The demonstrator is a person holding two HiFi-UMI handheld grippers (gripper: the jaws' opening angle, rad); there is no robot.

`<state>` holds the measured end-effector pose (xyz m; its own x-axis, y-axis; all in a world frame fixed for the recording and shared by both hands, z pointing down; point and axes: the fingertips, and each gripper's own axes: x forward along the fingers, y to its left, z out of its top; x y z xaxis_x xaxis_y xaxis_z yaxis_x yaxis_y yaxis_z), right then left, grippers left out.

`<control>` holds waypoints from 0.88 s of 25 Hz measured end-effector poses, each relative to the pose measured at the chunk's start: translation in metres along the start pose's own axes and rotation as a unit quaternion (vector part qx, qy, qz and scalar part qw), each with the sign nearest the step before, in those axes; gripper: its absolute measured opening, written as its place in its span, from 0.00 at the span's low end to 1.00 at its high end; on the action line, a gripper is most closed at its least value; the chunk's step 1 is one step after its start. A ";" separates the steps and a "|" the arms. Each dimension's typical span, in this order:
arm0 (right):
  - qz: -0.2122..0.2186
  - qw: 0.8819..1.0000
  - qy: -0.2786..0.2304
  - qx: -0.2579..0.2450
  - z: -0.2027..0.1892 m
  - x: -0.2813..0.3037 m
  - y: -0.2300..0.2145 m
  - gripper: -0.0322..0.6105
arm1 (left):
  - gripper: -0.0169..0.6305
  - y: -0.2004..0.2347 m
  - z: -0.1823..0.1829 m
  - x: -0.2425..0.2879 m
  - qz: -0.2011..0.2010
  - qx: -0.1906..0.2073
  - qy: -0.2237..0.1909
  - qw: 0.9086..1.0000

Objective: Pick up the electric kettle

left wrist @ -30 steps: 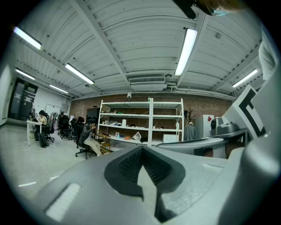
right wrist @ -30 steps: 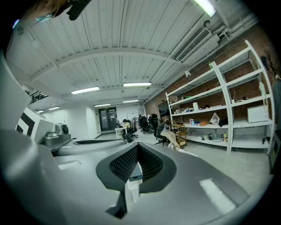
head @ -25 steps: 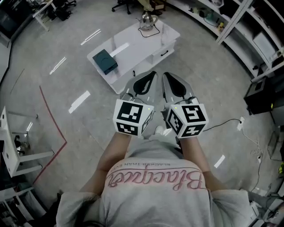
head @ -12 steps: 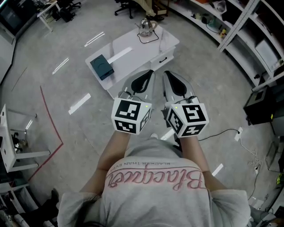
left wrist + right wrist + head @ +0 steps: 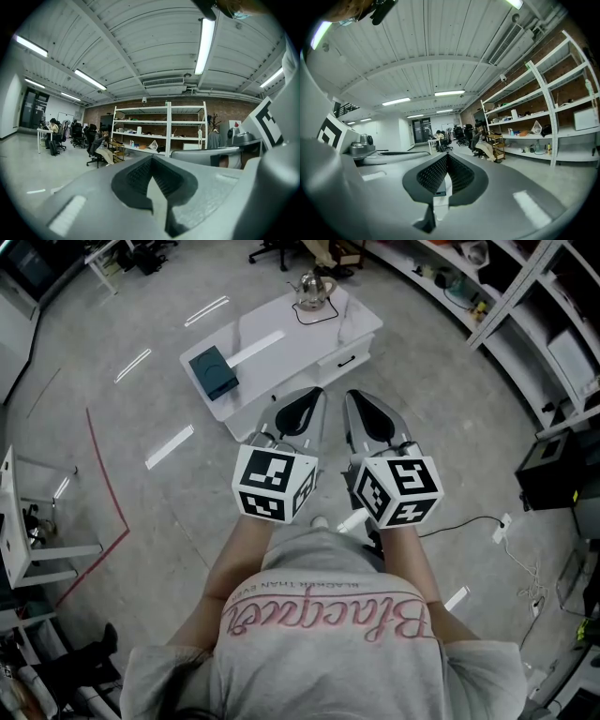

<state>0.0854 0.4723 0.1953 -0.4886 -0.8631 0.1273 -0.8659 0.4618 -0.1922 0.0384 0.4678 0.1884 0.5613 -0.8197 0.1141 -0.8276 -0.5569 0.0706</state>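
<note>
As the half-second ticks over, very little shifts: the white table (image 5: 298, 341) slides only a touch in the head view and the floor's red line (image 5: 105, 474) drifts slightly, so the person seems to be edging round rather than closing in. The approach has barely begun. The electric kettle (image 5: 314, 287) still sits untouched at the table's far end, a black cord (image 5: 317, 315) looped just in front of it, with a teal box (image 5: 214, 373) at the near-left end. The kettle is well out of reach of both tools.

Now the pose. The left gripper (image 5: 305, 413) and right gripper (image 5: 367, 418) are carried side by side in front of the chest, close together and roughly parallel. Their noses point forward toward the table and their marker cubes (image 5: 274, 484) sit nearest the body.

Each tool's own view shows the ribbed pads brought together, nothing caught between them, with only the open room and shelving (image 5: 166, 129) beyond. Both hands are empty and the jaws are closed, so by the look of it one must open before any grasp, and the walk-up comes first.
</note>
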 end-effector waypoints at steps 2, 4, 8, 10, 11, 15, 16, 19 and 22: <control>0.001 1.000 0.003 0.004 -0.001 0.001 -0.003 0.08 | 0.04 0.001 -0.001 0.003 0.003 -0.005 0.001 1.000; 0.003 1.000 0.006 0.007 -0.003 0.003 -0.005 0.08 | 0.04 0.003 -0.002 0.006 0.006 -0.010 0.002 1.000; 0.004 1.000 0.009 0.010 -0.006 0.009 -0.011 0.08 | 0.04 0.009 -0.006 0.015 0.008 -0.012 0.008 1.000; 0.001 1.000 0.008 0.006 -0.004 0.013 -0.015 0.08 | 0.04 0.012 -0.005 0.022 0.006 -0.013 0.008 1.000; -0.001 1.000 0.007 0.003 -0.003 0.016 -0.017 0.08 | 0.04 0.015 -0.004 0.026 0.005 -0.013 0.008 1.000; -0.008 1.000 0.007 -0.010 -0.001 0.029 -0.024 0.08 | 0.04 0.025 -0.004 0.041 0.003 -0.019 0.007 1.000; -0.008 1.000 0.007 -0.012 -0.001 0.032 -0.026 0.08 | 0.04 0.028 -0.005 0.045 0.003 -0.019 0.007 1.000; -0.010 1.000 0.009 -0.012 -0.001 0.045 -0.033 0.08 | 0.04 0.036 -0.004 0.058 0.001 -0.021 0.008 1.000; -0.012 1.000 0.009 -0.010 0.002 0.066 -0.041 0.08 | 0.04 0.050 -0.002 0.074 -0.002 -0.020 0.008 1.000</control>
<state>0.0889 0.3957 0.2093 -0.4700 -0.8698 0.1500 -0.8789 0.4457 -0.1697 0.0385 0.3793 0.2028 0.5640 -0.8155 0.1300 -0.8255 -0.5533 0.1109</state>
